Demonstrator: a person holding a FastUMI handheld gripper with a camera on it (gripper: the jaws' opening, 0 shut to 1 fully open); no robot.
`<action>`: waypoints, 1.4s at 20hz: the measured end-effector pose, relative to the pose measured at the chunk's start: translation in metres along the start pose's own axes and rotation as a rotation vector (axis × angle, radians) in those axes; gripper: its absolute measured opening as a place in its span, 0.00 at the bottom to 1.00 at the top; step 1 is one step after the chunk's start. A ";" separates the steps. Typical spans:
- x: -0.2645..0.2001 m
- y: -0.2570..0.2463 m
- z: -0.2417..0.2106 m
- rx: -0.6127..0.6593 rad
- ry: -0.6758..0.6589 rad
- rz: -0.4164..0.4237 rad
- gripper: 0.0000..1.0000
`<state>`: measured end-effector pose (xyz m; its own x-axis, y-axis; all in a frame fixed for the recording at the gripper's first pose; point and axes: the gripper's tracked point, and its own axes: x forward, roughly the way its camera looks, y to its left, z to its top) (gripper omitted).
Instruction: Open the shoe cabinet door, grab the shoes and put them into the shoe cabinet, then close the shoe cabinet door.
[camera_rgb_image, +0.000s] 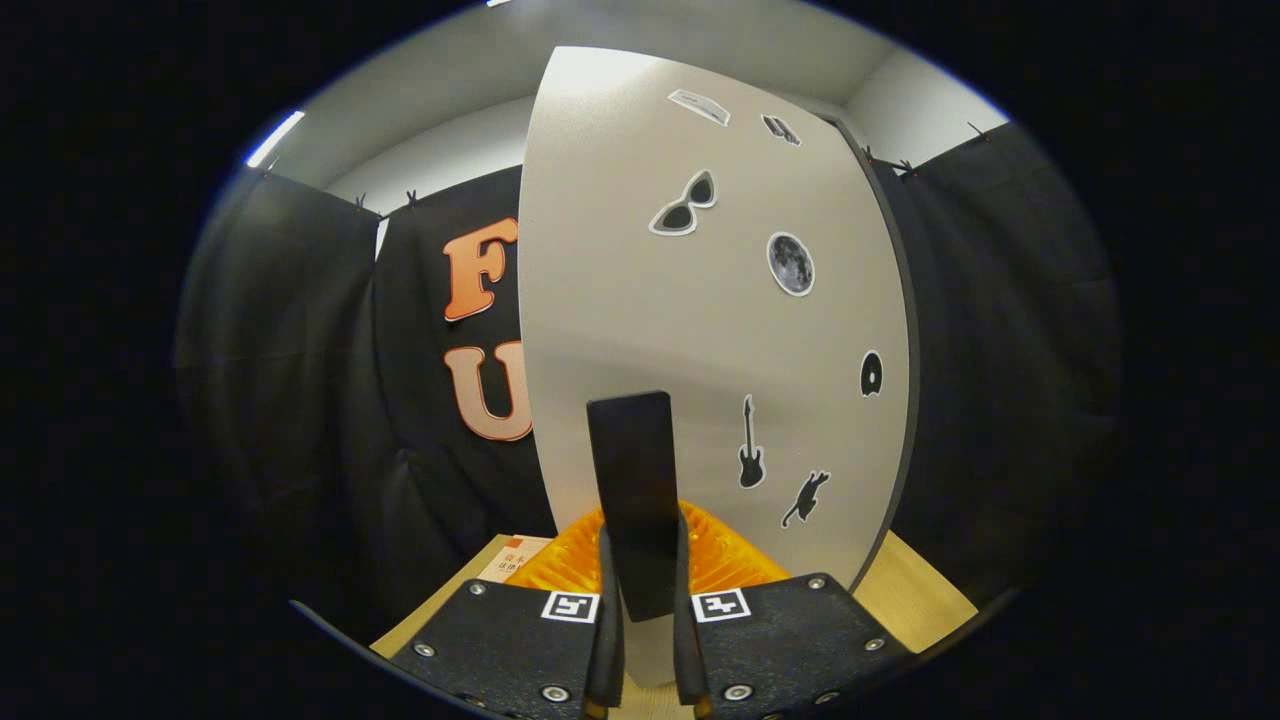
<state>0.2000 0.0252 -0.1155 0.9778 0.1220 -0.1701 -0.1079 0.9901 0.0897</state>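
Observation:
The shoe cabinet door (700, 330) is a pale grey panel with several small stickers, and it stands upright just ahead of me. Its flat black handle (632, 470) sticks out from the lower part of the door and runs back between my fingers. My gripper (645, 575) is shut on this handle, with one finger (606, 620) pressing each side of it. The door's left edge stands free against the black cloth wall. A dark side edge (905, 400) shows along its right.
A tan wooden surface (925, 600) lies under the door and the gripper. A small printed card (515, 560) lies on it to the left of my fingers. Black cloth walls (300, 400) close in on the left and the right.

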 end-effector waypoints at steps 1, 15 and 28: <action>-0.004 -0.002 0.000 -0.001 0.002 0.011 0.20; -0.064 -0.078 -0.002 0.033 -0.011 0.086 0.19; -0.094 -0.193 -0.004 0.017 -0.017 -0.009 0.16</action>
<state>0.1286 -0.1766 -0.1203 0.9818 0.1114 -0.1539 -0.0959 0.9899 0.1048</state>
